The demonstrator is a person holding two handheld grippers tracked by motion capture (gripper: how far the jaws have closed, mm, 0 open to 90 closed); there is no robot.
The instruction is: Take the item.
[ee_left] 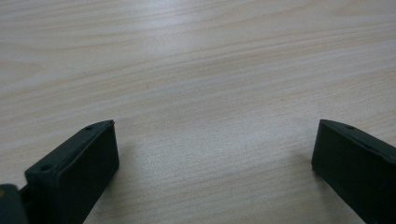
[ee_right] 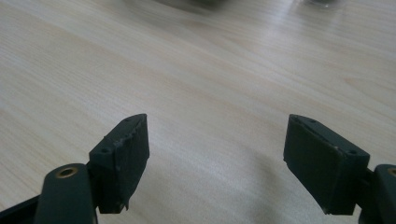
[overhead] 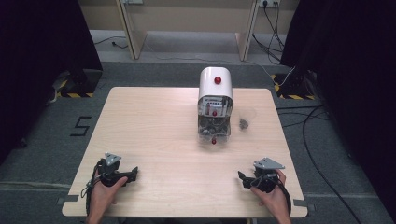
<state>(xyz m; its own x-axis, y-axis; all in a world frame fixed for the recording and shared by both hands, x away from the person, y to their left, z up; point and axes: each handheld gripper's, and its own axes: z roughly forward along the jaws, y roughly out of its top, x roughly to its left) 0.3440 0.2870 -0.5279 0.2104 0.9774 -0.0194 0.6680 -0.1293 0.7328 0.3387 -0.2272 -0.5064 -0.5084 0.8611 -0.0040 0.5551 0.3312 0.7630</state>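
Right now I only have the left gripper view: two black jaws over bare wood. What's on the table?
Observer: A white machine with a red knob on top stands at the far middle of the table.
Operator: Anything beside it?
Observer: A clear cup with something dark inside, just to the machine's right in the high view.
Operator: Where's the other gripper?
Observer: The right gripper sits near the front right edge, jaws wide apart with nothing between them.
Operator: And mine?
Observer: The left gripper is near the front left edge, far from the machine.
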